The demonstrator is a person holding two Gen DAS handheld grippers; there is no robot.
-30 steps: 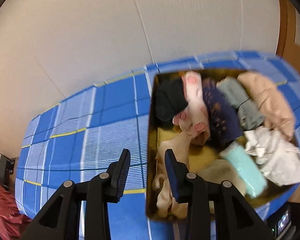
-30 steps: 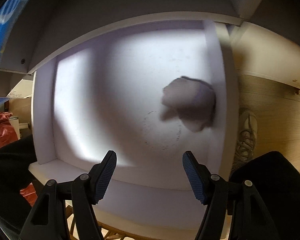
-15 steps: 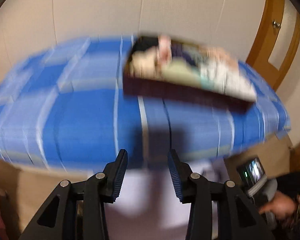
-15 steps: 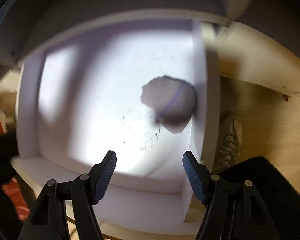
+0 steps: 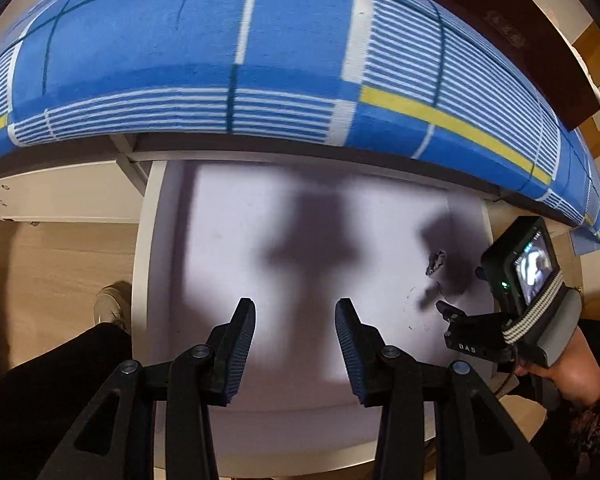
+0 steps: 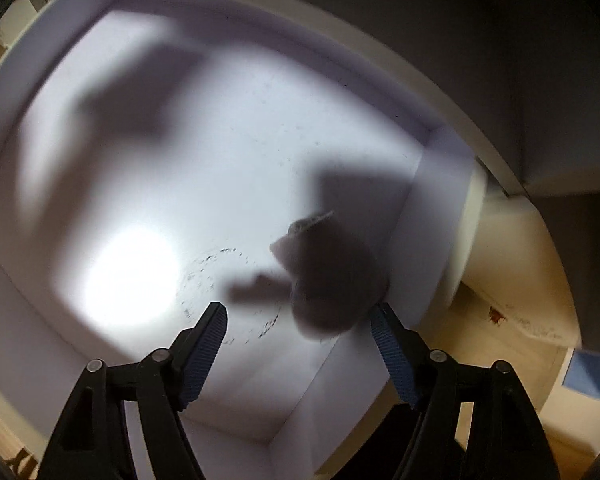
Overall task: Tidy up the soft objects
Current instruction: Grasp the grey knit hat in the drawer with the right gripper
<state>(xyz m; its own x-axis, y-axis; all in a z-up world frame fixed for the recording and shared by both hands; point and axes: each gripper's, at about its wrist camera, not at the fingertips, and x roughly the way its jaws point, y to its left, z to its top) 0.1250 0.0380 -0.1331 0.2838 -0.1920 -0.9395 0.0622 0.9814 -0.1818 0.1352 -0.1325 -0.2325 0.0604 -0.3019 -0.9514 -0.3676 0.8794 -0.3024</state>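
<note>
A white drawer (image 5: 148,264) stands pulled out under a bed with a blue checked cover (image 5: 260,60). A small grey soft bundle (image 6: 328,280) lies on the drawer floor against its right wall (image 6: 432,216). In the left wrist view only a pale scrap of the bundle (image 5: 436,262) shows in shadow. My right gripper (image 6: 299,310) hovers just above the bundle with its jaws opening. The bundle shows between the fingertips, nearer the right one, and no pad presses it. My left gripper (image 5: 294,306) hangs open over the drawer's middle with nothing between its fingers.
The right gripper's camera unit (image 5: 520,268) and the hand (image 5: 568,376) holding it sit at the drawer's right side. A pale shoe (image 5: 108,304) and a dark trouser leg (image 5: 40,392) are on the wooden floor left of the drawer. Gripper shadows fall on the drawer floor.
The left gripper swung down from the box of clothes on the bed to the drawer, its jaws a little wider. The right gripper rolled, closed in on the grey bundle and widened.
</note>
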